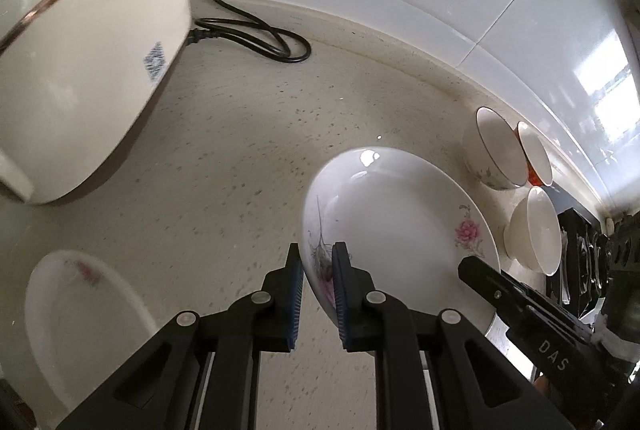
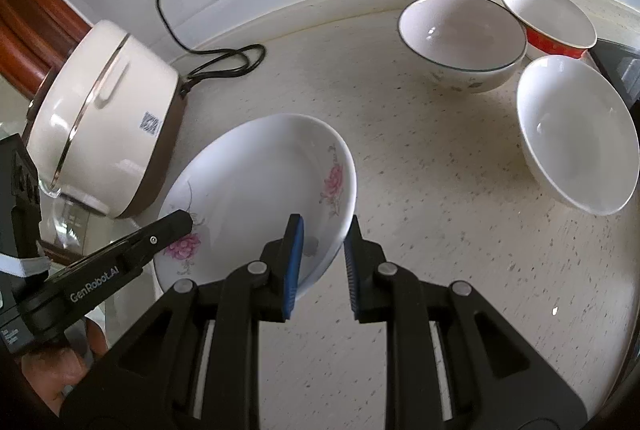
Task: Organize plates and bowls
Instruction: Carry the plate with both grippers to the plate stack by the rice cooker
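Fingers (image 1: 294,282) pinch plate (image 1: 400,214) rim | right gripper (image 2: 322,262) straddles opposite rim

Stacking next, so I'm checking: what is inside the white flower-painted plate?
The white flower-painted plate holds no food or dish, only one finger of each gripper over its rim. Beneath it is hidden.

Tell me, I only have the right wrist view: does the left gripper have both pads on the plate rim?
Observer: Yes. The left gripper straddles the rim of the plate, one pad inside and one outside, closed on it.
Operator: Where could it stack? I see no other plate.
Observer: A second plate lies on the counter, off to the left gripper's left and nearer than the cooker.
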A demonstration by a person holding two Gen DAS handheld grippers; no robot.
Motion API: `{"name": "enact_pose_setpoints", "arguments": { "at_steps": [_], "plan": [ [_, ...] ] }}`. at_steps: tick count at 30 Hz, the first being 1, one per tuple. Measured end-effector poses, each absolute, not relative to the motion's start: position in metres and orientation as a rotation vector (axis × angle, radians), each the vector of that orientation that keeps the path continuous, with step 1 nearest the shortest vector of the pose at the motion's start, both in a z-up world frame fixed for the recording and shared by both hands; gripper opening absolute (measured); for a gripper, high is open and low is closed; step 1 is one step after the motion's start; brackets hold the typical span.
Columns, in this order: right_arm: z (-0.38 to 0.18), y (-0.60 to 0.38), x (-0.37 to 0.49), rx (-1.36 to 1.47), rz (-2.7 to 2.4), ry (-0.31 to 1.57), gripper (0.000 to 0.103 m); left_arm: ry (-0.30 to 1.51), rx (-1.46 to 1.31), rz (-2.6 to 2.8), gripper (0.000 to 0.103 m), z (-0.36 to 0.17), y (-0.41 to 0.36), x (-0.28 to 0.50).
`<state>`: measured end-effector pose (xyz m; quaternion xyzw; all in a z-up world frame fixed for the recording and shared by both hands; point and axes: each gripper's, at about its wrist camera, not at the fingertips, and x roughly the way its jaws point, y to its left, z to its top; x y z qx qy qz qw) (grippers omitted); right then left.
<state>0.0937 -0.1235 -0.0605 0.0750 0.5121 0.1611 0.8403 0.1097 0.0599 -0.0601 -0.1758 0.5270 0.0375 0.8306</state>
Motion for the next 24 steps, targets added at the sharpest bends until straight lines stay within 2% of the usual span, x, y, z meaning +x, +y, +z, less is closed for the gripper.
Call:
{"name": "enact_pose_setpoints", "arguments": {
  "at_steps": [24],
  "plan": [
    [-0.059,-0.015,0.026,-0.053,0.630,1.160,0.023,1.050,-0.558,0.332,0.015,-0.035,0.143,-0.034]
  ]
}}
